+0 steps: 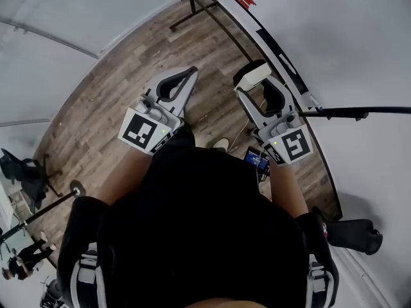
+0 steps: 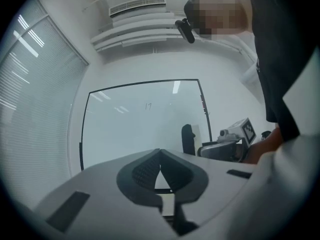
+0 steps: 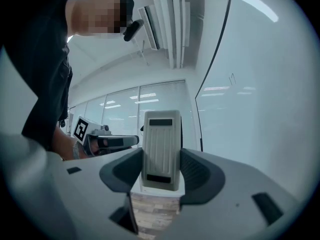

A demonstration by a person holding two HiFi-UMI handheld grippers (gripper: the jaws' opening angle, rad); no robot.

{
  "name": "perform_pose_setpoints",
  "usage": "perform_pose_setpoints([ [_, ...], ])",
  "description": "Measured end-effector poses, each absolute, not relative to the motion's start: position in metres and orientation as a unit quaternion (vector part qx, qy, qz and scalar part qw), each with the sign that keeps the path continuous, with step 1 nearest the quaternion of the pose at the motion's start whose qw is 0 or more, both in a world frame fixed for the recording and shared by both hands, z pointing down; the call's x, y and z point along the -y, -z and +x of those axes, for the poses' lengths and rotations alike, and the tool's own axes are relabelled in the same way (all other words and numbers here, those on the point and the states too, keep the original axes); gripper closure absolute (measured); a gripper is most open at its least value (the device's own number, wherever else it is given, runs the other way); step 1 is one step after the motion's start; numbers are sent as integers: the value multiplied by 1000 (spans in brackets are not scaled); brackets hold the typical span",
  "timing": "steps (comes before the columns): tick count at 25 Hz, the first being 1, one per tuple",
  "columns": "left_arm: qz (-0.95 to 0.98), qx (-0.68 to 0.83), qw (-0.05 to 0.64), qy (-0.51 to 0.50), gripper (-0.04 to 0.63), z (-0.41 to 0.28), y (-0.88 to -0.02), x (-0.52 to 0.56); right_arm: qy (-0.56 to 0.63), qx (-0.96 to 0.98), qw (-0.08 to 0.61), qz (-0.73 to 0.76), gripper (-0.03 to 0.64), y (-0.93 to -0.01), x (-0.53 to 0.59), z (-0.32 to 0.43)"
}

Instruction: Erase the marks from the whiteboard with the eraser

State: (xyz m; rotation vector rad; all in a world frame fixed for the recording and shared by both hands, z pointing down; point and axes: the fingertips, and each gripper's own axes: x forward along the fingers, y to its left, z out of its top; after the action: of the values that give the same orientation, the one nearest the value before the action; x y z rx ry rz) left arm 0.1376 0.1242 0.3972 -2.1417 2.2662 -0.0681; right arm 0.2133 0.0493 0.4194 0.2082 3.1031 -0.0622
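Observation:
A whiteboard (image 2: pixel 140 129) in a thin black frame stands in front of me, with a small dark mark (image 2: pixel 148 105) near its top middle. That mark (image 3: pixel 231 78) also shows in the right gripper view, and the board (image 1: pixel 347 37) fills the head view's right. My right gripper (image 3: pixel 161 159) is shut on an upright white ribbed eraser (image 3: pixel 161 141). In the head view the eraser (image 1: pixel 254 73) sits at this gripper's (image 1: pixel 255 83) tip, close to the board's lower edge. My left gripper (image 2: pixel 160 153) is shut on nothing, held left of the right one (image 1: pixel 191 72).
A wood-look floor (image 1: pixel 115 88) lies below. The board's black stand foot (image 1: pixel 191 8) is at the top. A dark pole (image 1: pixel 353 112) crosses at the right and a tripod-like stand (image 1: pixel 29 175) is at the left. An air conditioner (image 2: pixel 137 5) hangs above the board.

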Motion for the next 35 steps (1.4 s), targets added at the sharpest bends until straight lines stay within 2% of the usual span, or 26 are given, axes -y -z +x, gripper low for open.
perform_pose_setpoints([
  [9, -703, -711, 6, -10, 589, 8, -402, -116, -7, -998, -20, 57, 382, -425, -60, 89],
  [18, -756, -654, 2, -23, 589, -111, -389, -105, -18, -998, -35, -39, 382, -410, -57, -25],
  [26, -800, -599, -12, -32, 589, -141, -394, -61, -15, -992, -44, -119, 382, -413, -31, -47],
  [35, -845, -533, -7, -28, 589, -113, -392, 36, -22, -978, -26, -206, 382, -414, 52, -16],
])
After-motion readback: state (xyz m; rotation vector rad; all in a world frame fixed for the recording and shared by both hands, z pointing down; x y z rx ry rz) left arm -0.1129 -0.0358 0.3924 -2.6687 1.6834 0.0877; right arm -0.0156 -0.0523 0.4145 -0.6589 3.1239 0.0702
